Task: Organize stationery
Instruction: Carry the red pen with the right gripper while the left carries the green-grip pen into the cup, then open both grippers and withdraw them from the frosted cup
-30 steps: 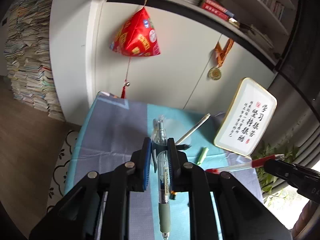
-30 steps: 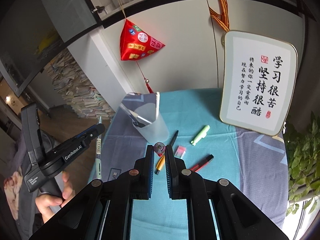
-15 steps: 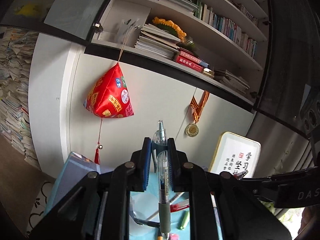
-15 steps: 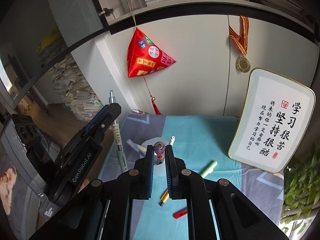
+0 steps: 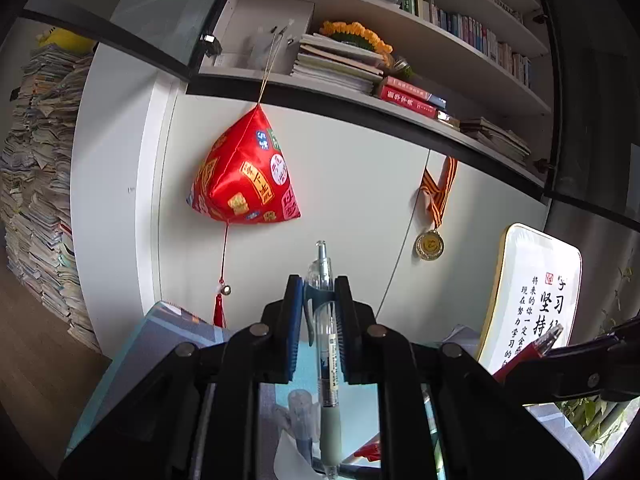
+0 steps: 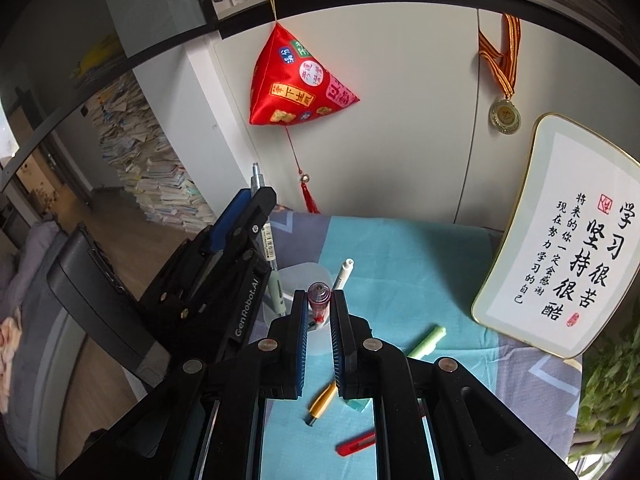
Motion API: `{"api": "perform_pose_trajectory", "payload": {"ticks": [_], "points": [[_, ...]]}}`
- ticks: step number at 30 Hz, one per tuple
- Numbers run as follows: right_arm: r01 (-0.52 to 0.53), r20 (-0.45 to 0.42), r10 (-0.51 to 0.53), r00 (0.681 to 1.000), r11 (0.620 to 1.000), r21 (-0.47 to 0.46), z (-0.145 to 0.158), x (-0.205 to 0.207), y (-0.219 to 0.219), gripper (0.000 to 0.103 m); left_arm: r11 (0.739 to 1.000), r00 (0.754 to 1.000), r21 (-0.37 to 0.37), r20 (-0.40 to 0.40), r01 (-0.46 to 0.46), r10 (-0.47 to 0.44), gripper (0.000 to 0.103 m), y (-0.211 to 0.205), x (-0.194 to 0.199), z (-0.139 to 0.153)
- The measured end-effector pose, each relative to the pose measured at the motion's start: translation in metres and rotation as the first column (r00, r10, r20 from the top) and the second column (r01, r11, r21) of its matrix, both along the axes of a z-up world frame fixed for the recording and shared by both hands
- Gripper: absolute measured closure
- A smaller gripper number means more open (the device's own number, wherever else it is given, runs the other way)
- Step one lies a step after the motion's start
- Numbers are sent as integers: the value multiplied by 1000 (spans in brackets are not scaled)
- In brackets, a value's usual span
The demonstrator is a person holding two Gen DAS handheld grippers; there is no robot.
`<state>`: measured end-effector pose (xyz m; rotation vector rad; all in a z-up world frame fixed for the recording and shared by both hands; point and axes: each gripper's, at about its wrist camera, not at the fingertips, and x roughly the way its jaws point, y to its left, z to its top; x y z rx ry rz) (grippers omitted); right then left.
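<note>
Clear pen (image 5: pixel 328 344) upright in left gripper (image 5: pixel 318 292), cup (image 6: pixel 306 280) below

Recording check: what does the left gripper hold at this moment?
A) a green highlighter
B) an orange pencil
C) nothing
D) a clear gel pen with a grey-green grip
D: the left gripper is clamped on the clear gel pen, held upright between its blue pads.

My left gripper (image 5: pixel 318 312): matte black linkage arms, round silver screws, blue ribbed pads (image 5: pixel 294 320), white "GenRobot.AI" lettering along the side. My right gripper (image 6: pixel 319 322): the same black frame, silver screws, blue ribbed pads (image 6: pixel 303 344).
</note>
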<state>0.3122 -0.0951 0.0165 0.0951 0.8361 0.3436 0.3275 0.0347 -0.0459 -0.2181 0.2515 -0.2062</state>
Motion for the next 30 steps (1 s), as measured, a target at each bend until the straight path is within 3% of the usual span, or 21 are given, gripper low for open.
{"api": "perform_pose_trajectory", "payload": {"ticks": [4,6,8,10,11,13,20,21,23,25,27,30], "points": [[-11,-16,10,1000,1000,-11,-8,1,2,91,1000,999,1,-41,17,-17,87,0,-2,-4],[-2,-6,2,1000,999,-34,-10,0,3,91,999,999,21,-28,30,-30,76,-1,-8,2],[-1,-3,1,1000,999,-37,-11,0,2,91,999,1000,51,0,17,-17,57,-3,-15,10],[9,-1,-9,1000,1000,-6,-9,-2,-4,91,997,1000,72,28,8,-10,49,-5,-22,19],[17,3,-18,1000,1000,14,-7,-3,-7,91,997,1000,81,30,7,-10,35,-5,-25,23],[35,11,-35,999,999,39,-1,-5,-15,91,995,1000,95,14,7,-8,20,-5,-30,29],[63,60,-69,996,993,95,22,-29,-42,88,991,1000,137,-7,1,0,14,-9,-56,36],[72,80,-78,994,994,77,25,-35,-45,81,991,1000,134,-8,3,-2,14,-10,-61,37],[71,129,-78,989,996,52,27,-47,-50,57,991,1000,137,-3,4,-4,12,-11,-71,39],[83,185,-86,979,996,26,26,-60,-55,21,988,1000,155,1,1,-1,11,-15,-80,42],[133,247,-120,962,990,-37,24,-71,-55,6,982,1000,186,0,-16,16,9,-17,-88,45],[194,260,-163,952,976,-97,14,-79,-59,4,979,999,197,19,-45,42,7,-17,-101,48]]}}
